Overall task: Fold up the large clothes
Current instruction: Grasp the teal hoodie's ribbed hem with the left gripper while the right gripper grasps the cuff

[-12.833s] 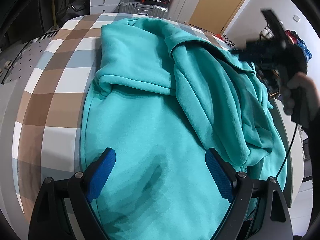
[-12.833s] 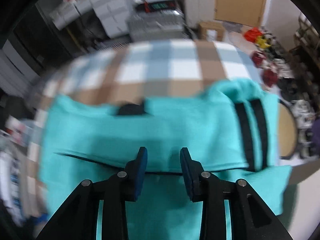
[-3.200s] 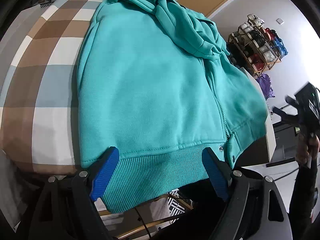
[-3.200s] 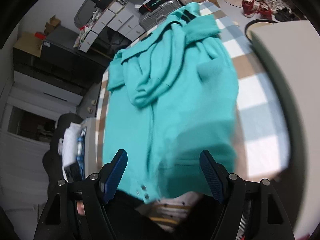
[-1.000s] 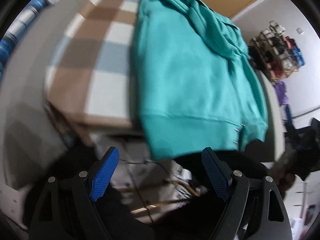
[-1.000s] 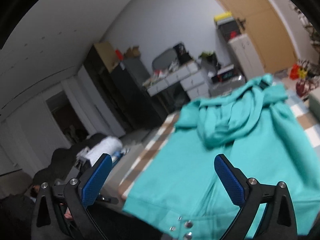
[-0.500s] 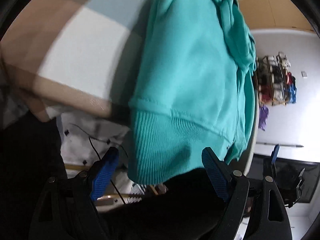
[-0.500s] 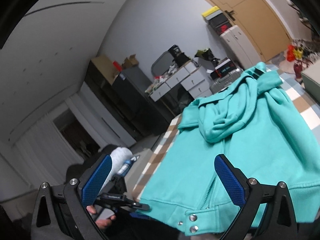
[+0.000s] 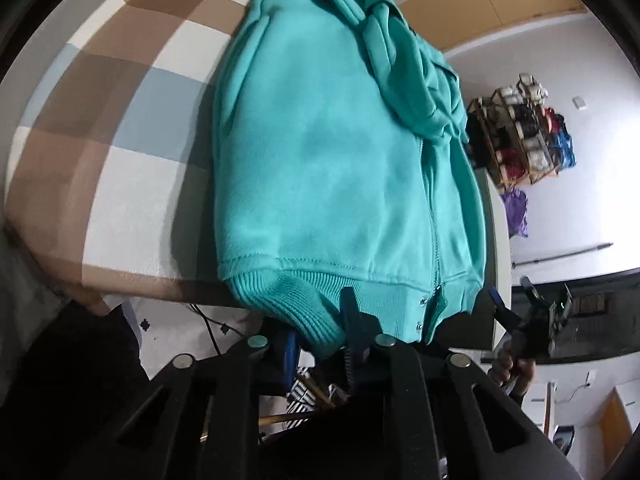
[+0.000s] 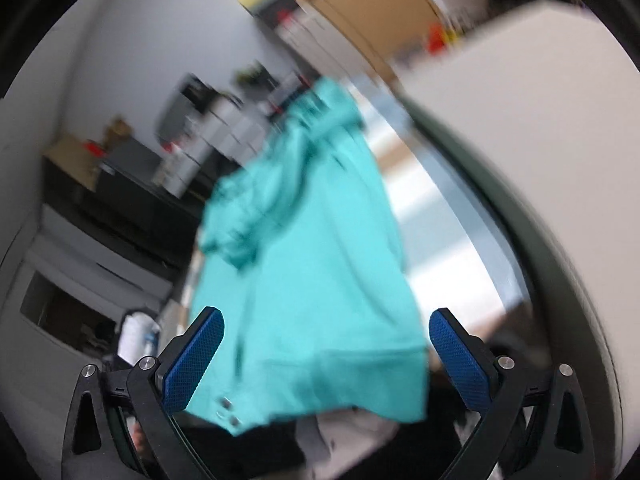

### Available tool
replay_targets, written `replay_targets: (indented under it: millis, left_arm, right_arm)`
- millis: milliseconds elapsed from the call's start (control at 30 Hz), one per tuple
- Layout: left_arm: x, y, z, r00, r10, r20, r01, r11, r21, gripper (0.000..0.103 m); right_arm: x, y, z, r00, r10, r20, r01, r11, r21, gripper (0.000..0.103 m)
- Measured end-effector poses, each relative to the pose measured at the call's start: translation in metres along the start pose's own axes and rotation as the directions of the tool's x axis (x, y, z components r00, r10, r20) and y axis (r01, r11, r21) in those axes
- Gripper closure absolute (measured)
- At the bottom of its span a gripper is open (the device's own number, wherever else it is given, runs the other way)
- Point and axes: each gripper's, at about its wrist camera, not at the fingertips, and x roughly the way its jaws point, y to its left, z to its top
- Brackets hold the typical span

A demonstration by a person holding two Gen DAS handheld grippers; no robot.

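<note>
The teal hoodie (image 9: 340, 152) is spread lengthwise on the checked table (image 9: 120, 112), its sleeves and hood gathered over the chest and its ribbed hem (image 9: 304, 304) hanging off the near edge. The lengthwise fold is judged still to be made. The left gripper (image 9: 320, 340) has just been closing and is pinched on the hem's left corner. The right gripper (image 10: 326, 354), jaws wide and empty, is seen before the hem's other corner. That view is blurred; the left pads are largely hidden by cloth.

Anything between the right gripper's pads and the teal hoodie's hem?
No. In the blurred right wrist view, the right gripper stands open around the hem of the teal hoodie, pads apart from it.
</note>
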Motion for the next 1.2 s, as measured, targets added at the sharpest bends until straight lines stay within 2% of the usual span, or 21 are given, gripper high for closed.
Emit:
replay_targets:
  millis: [67,200,300,400,467,533,600,700,733,800,867,900,1000,1100,1200]
  left_arm:
    - [0.008,0.005,0.002,1.0,-0.001,-0.027,0.0,1.0,-0.024,0.084]
    - [0.009,0.0,0.003,0.999,-0.03,-0.032,0.029,1.0,-0.009,0.05]
    - [0.012,-0.006,0.007,0.999,-0.02,-0.044,0.02,1.0,-0.001,0.049]
    - [0.011,-0.013,0.008,0.999,-0.007,-0.036,0.008,1.0,0.023,0.049]
    - [0.006,-0.015,0.005,1.0,-0.011,-0.022,0.012,0.999,0.05,0.049]
    - [-0.001,-0.021,0.0,1.0,-0.009,0.003,0.008,0.995,0.099,0.049]
    - [-0.006,-0.023,-0.003,1.0,-0.006,0.015,0.004,0.992,0.126,0.049]
    - [-0.006,-0.019,0.001,1.0,-0.017,0.015,0.015,0.995,0.101,0.049]
    - [-0.005,-0.015,0.003,1.0,-0.025,0.01,0.025,0.997,0.078,0.049]
    - [-0.001,-0.006,0.006,1.0,0.019,-0.016,-0.019,1.0,0.003,0.049]
    - [0.002,-0.005,0.007,0.999,0.032,-0.021,-0.032,0.999,0.006,0.049]
    - [0.004,-0.006,0.007,0.998,0.061,-0.027,-0.06,0.998,0.017,0.049]
    - [0.013,-0.011,0.01,0.994,0.109,-0.031,-0.109,0.994,0.02,0.049]
    - [0.015,-0.013,0.012,0.993,0.115,-0.024,-0.114,0.993,0.018,0.048]
    - [0.011,-0.012,0.009,0.989,0.141,-0.038,-0.14,0.99,0.019,0.049]
  right_arm:
    - [0.015,-0.009,0.001,0.997,0.015,-0.081,-0.013,0.999,0.032,0.0]
    - [0.026,-0.014,0.001,0.988,0.088,-0.124,-0.079,0.994,0.074,0.0]
    - [0.033,-0.018,0.002,0.984,0.107,-0.143,-0.092,0.989,0.112,0.0]
    - [0.041,-0.017,0.001,0.97,0.155,-0.186,-0.131,0.982,0.136,0.0]
    - [0.035,-0.012,-0.001,0.938,0.289,-0.189,-0.262,0.952,0.157,0.001]
    - [0.025,-0.007,-0.001,0.927,0.337,-0.163,-0.321,0.94,0.117,0.001]
    - [0.025,-0.006,-0.002,0.933,0.32,-0.166,-0.309,0.947,0.092,0.001]
    - [0.039,-0.015,-0.004,0.939,0.266,-0.219,-0.244,0.962,0.123,0.001]
    - [0.044,-0.017,-0.006,0.944,0.228,-0.239,-0.205,0.972,0.116,0.001]
    - [0.047,-0.013,-0.009,0.947,0.187,-0.26,-0.176,0.982,0.064,0.003]
    - [0.05,-0.004,-0.016,0.933,0.162,-0.322,-0.166,0.986,0.013,0.002]
    - [0.055,-0.001,-0.019,0.926,0.149,-0.347,-0.162,0.987,-0.009,0.002]
    - [0.061,0.001,-0.018,0.93,0.124,-0.347,-0.132,0.991,0.001,0.0]
    - [0.061,-0.003,-0.016,0.93,0.137,-0.341,-0.118,0.99,0.076,0.0]
    - [0.052,0.005,-0.017,0.938,0.134,-0.319,-0.134,0.991,0.022,0.002]
